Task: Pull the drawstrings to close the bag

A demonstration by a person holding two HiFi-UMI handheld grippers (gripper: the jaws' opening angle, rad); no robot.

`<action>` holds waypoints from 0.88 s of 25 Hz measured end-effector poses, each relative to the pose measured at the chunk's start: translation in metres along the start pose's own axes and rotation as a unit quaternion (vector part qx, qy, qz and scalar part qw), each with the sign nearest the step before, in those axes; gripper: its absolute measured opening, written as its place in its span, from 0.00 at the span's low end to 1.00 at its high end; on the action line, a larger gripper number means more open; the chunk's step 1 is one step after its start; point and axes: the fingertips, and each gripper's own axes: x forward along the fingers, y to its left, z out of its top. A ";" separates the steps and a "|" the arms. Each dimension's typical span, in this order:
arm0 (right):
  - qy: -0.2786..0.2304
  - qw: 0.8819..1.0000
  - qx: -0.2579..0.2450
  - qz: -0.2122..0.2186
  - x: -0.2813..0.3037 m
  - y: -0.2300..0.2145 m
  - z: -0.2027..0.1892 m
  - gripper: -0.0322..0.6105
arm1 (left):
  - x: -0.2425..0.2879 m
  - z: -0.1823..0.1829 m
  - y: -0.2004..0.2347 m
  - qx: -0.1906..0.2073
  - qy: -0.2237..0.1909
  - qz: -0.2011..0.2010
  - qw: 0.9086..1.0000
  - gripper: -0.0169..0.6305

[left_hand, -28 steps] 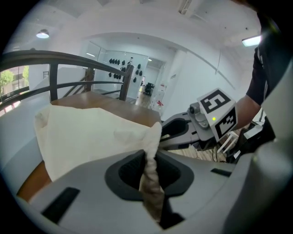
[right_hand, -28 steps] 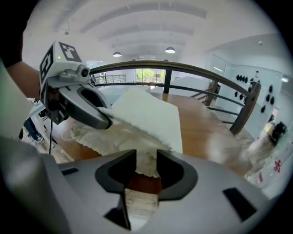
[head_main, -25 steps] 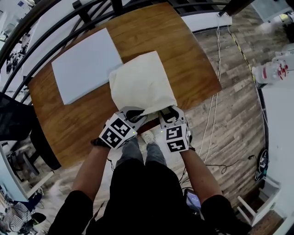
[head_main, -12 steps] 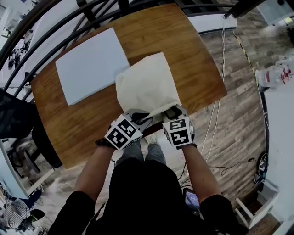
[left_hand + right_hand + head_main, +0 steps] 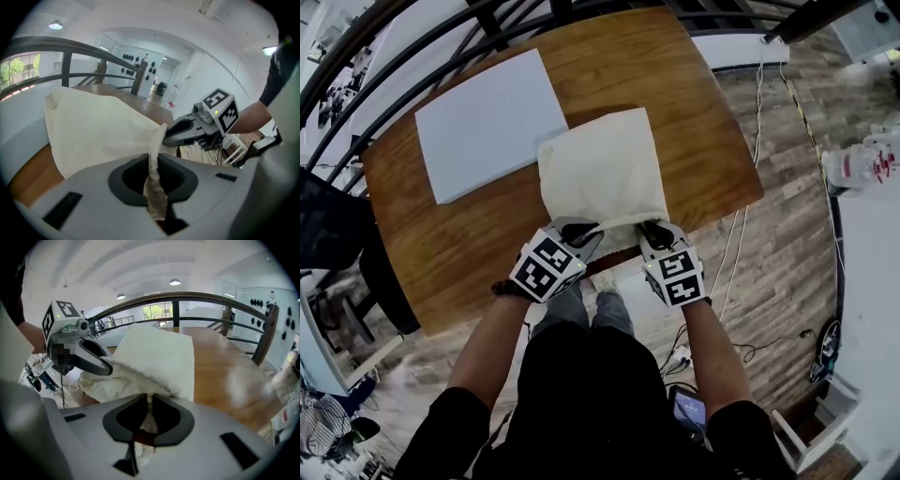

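A cream bag lies on the table just ahead of both grippers, the left gripper pinching a drawstring and the right gripper closing on the bag's bunched near edge, so the cinching pull looks barely begun.

One table. One bag on it. Two tools at the bag's near edge: left tool; right tool, its jaws closing with bag cloth between them. One white sheet, beyond the left tool.
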 end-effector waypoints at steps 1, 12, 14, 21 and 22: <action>-0.001 1.000 0.008 0.004 -0.001 0.001 0.000 0.10 | 0.000 0.000 0.001 0.001 0.001 0.006 1.000 0.09; -0.104 0.978 0.154 0.089 -0.039 0.010 0.033 0.10 | -0.021 0.012 0.001 0.009 -0.036 0.056 0.998 0.24; -0.111 0.971 0.181 0.109 -0.043 0.011 0.037 0.10 | -0.032 0.011 -0.002 0.006 -0.046 0.060 0.997 0.33; -0.109 0.938 0.276 0.177 -0.043 0.013 0.037 0.10 | -0.066 -0.021 -0.015 -0.009 -0.049 0.076 0.996 0.38; -0.107 0.937 0.277 0.181 -0.042 0.013 0.038 0.10 | -0.068 -0.030 -0.016 -0.010 -0.041 0.082 0.996 0.39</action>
